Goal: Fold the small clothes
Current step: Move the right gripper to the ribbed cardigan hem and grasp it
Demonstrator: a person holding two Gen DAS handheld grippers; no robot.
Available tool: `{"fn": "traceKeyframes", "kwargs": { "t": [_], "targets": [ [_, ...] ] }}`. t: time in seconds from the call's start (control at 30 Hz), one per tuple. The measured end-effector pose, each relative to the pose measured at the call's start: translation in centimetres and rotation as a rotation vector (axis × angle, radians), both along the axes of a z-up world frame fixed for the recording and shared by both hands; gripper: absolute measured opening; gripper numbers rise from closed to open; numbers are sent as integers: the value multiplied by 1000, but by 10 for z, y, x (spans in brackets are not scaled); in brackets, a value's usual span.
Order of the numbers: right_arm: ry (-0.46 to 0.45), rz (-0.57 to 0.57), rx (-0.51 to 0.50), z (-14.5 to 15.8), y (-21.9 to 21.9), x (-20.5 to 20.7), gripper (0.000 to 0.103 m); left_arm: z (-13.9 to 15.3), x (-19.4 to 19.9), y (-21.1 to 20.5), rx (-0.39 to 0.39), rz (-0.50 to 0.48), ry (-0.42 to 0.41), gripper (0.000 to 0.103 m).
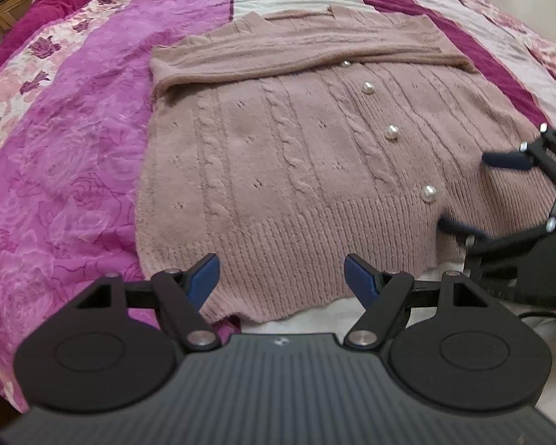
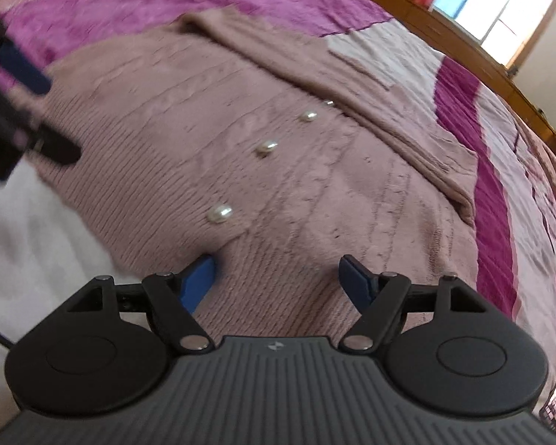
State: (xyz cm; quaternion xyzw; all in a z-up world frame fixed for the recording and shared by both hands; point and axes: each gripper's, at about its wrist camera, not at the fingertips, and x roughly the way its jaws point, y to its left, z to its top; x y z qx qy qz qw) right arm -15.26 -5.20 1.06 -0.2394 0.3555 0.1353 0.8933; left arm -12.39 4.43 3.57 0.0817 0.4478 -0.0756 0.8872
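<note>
1. With both sleeves already laid across its chest, the dusty-pink cable-knit cardigan with pearl buttons (image 1: 278, 155) lies flat on the bed's pink-and-magenta floral patchwork quilt (image 1: 74, 141), its ribbed hem at the bed's near edge, where a strip of white sheet (image 2: 37, 222) shows.
2. Over that hem the left gripper (image 1: 281, 276) hangs with its blue-padded fingers (image 1: 204, 278) spread wide and nothing between them; they look just above the knit, though I cannot tell whether they touch it.
3. Further along the same hem, on the side of the button row, the right gripper (image 2: 276, 278) is equally wide open and empty, one pad close to the lowest pearl button (image 2: 219, 214).
4. As I read it, the step in hand is pinching the hem at two points to carry it up toward the collar.
5. To do it well, each pair of fingers should bite the full thickness of the ribbing, front and back layers together, with the two grips level with each other.
6. The right pair would do better clear of the pearl button, which could slip out from under a pad.
7. Lifting both sides together, low and evenly, should keep the folded sleeves from sliding off.
8. Only the left wrist view shows the whole garment, its left side edge and the sleeves crossed at the top, with the right gripper entering from the side.
9. Only the right wrist view shows the wooden bed frame (image 2: 482, 59) along the far edge, a bright window (image 2: 500, 3) beyond it, and the sleeve's cuff end; this view is somewhat blurred.
</note>
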Motion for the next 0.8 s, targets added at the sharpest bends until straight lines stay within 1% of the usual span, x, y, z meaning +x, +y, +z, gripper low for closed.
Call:
{"fn": "traceKeyframes", "kwargs": {
  "t": [0.13,0.23,0.3,0.37,0.43,0.5,0.57,0.63,0.67,0.73,0.8],
  "targets": [
    [-19,-53,57,6,-10,8,78,-4,-1,-9,41,-49,8,75],
    [2,-72,100,10,-18,11,78,-7,-1,-16,62,-88,20,75],
    [40,-37,120,12,-20,11,78,-8,-1,-19,71,-94,17,75],
    [84,33,118,12,-18,5,79,-8,0,-17,66,-85,17,75],
    [133,113,85,9,-13,-3,79,-7,2,-14,57,-62,15,75],
    [158,170,38,3,-4,-8,79,-5,4,-9,46,-36,13,75],
    [165,202,-38,-7,7,-11,79,-4,6,-5,35,-18,15,75],
    [145,209,-120,-14,16,-12,79,-3,6,-1,26,-7,17,75],
    [131,209,-143,-17,19,-12,79,-3,6,-1,24,-6,17,75],
    [85,194,-200,-23,23,-12,79,-3,5,0,26,-11,15,75],
    [15,165,-247,-23,24,-13,79,-3,4,0,30,-22,15,75]
  ]
}}
